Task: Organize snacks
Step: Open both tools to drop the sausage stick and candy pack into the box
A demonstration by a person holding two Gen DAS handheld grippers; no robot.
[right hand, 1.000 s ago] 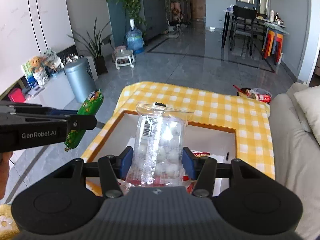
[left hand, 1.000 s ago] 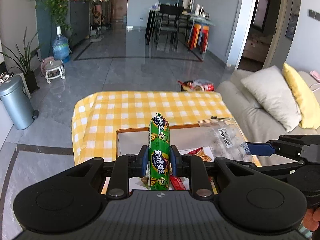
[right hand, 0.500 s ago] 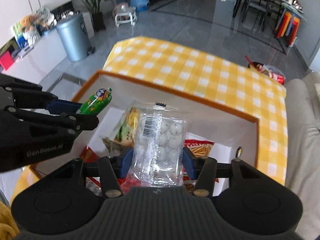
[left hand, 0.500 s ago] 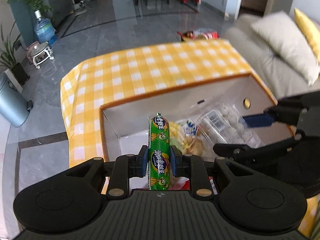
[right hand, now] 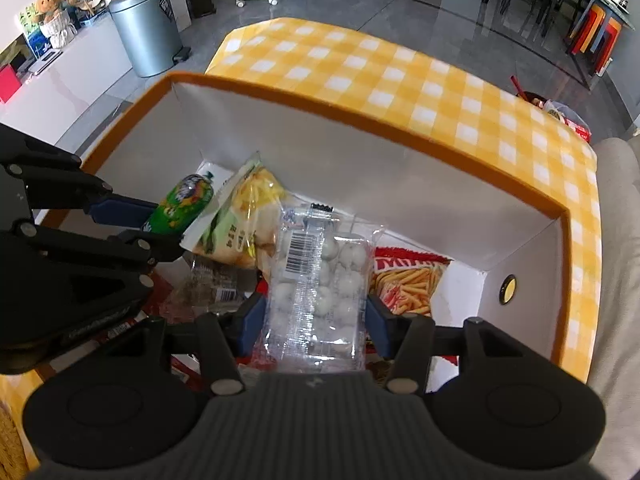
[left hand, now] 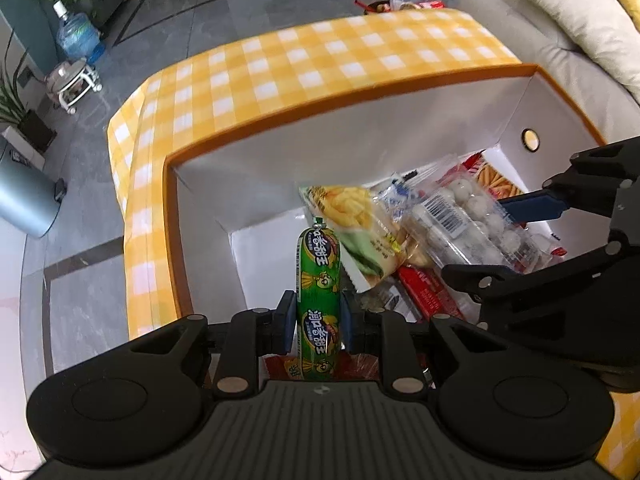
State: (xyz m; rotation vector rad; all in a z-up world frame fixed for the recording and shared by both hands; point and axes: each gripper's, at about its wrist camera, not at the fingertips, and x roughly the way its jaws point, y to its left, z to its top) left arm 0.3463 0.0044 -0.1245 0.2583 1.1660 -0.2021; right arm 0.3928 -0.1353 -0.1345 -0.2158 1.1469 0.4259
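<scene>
Held over the box (left hand: 360, 92): sausage (left hand: 318, 292) clamped tight in left gripper (left hand: 318, 322), clear bag (right hand: 318, 292) pinched part-open in right gripper (right hand: 316, 322); best lowered onto bare floor before release

Both wrist cameras look steeply down, close, into the same orange-rimmed box (left hand: 360, 116).
</scene>
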